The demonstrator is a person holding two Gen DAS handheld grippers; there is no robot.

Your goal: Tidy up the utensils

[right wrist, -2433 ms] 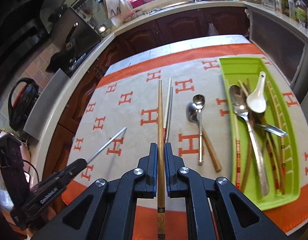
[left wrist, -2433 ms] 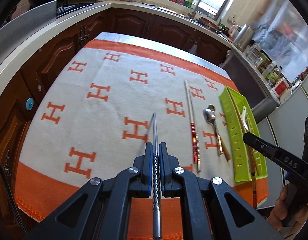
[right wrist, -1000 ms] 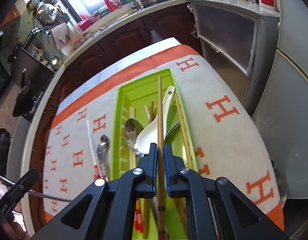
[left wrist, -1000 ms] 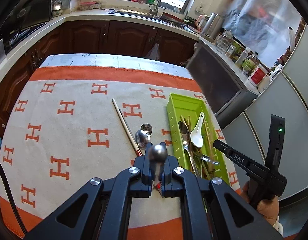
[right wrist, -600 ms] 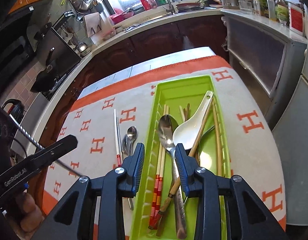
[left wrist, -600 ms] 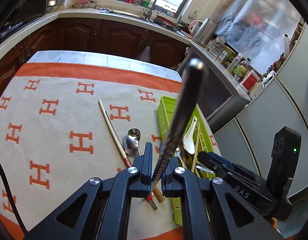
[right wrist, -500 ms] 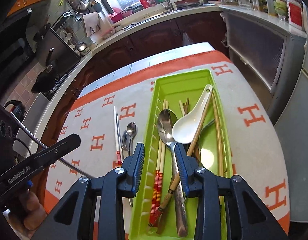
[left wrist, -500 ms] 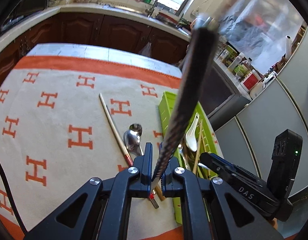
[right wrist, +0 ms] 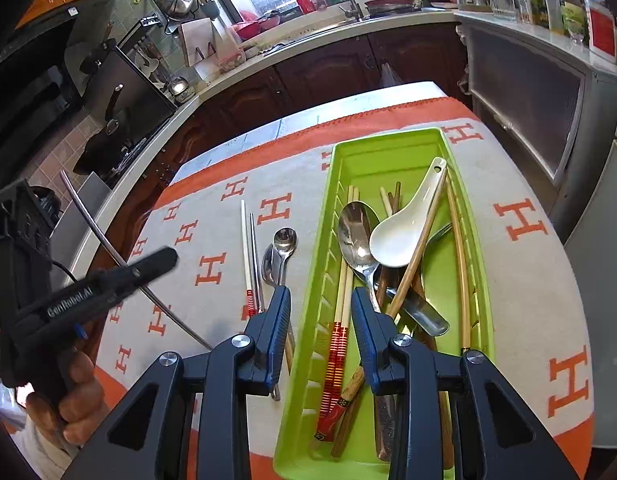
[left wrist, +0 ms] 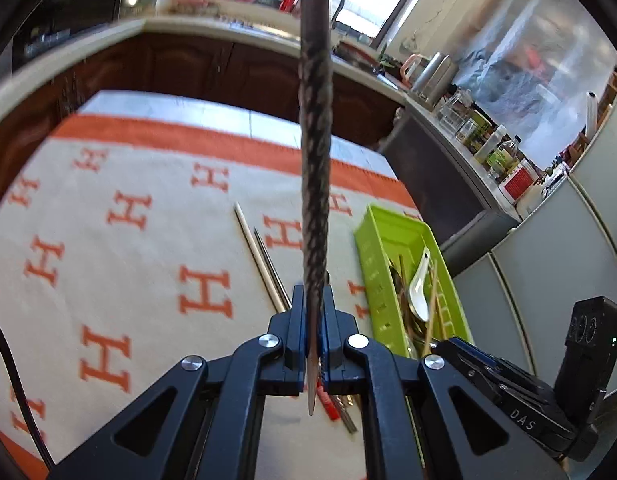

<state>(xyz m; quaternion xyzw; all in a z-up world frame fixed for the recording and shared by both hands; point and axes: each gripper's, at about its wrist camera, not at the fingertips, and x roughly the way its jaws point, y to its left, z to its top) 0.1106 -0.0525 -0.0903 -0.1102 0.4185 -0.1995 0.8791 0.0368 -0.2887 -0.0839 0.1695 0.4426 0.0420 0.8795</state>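
Your left gripper (left wrist: pixel 313 334) pinches the metal chopstick (left wrist: pixel 314 168) (near its tip); top-heavy, it may pivot before reaching the tray (right wrist: pixel 392 148). Right gripper (right wrist: pixel 320 322) gapes empty.

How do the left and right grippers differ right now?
The left gripper is shut on a twisted metal chopstick; the right gripper is open with nothing between its pads, its jaws having just been opening. The left gripper hangs over the patterned cloth beside the green tray; the right gripper is over the tray's near end, above the utensils in it. Both are black with blue pads, and each is hand-held.
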